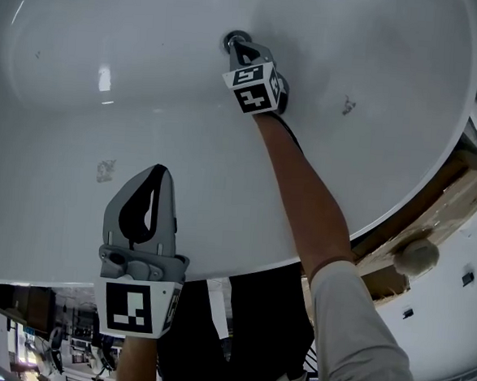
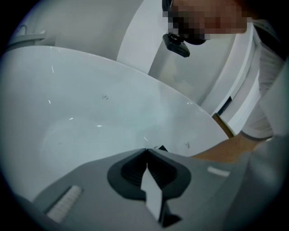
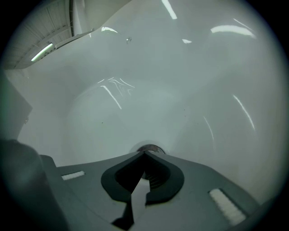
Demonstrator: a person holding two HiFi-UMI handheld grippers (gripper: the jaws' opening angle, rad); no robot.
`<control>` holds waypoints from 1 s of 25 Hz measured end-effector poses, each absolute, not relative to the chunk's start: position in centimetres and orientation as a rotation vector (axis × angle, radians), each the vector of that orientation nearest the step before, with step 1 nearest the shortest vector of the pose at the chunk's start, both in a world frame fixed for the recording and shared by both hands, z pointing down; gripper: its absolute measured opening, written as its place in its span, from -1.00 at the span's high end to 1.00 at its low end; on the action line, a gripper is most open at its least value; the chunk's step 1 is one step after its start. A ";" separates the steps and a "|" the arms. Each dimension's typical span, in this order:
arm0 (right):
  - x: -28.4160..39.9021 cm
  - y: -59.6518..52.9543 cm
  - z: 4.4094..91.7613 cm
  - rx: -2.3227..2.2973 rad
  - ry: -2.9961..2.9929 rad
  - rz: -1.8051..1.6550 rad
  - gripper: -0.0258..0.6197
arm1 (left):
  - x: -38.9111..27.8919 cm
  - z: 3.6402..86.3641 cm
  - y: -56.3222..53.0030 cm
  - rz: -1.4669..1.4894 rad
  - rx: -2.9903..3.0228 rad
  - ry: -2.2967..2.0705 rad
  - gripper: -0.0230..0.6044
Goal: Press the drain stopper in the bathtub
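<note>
Down on the bathtub (image 1: 79,134) floor, the right gripper (image 3: 144,154) has its jaws pinched together with nothing between them, tips right at the drain stopper (image 3: 149,148) — touching or just above, can't tell. Only the head view shows both tools: the left gripper (image 1: 159,172) hangs well apart near the tub's closer wall — jaws also closed, empty.

Head view steeply down; gripper views low across shared bathtub (image 1: 378,57)
</note>
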State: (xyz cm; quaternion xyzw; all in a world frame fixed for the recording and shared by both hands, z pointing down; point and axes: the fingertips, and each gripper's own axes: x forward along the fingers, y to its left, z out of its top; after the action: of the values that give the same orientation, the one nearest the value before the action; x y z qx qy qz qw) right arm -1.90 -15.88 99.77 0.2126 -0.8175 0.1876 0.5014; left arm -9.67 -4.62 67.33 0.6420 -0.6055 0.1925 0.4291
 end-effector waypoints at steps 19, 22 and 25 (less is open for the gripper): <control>-1.5 -16.5 102.0 0.583 -1.901 0.474 0.94 | -9.4 68.8 -4.3 0.479 1.593 -1.480 0.93; -1.4 -16.5 102.1 0.604 -1.891 0.497 0.94 | -9.2 69.0 -4.0 0.488 1.591 -1.459 0.93; -1.4 -16.6 102.1 0.618 -1.890 0.523 0.94 | -9.1 69.2 -3.5 0.498 1.573 -1.432 0.93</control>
State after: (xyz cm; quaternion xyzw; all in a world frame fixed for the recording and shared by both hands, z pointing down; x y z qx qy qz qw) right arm -1.44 -16.55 102.12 0.2573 -0.7870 0.2180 0.5166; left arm -9.06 -3.52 69.21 0.6392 -0.5819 0.2024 0.4603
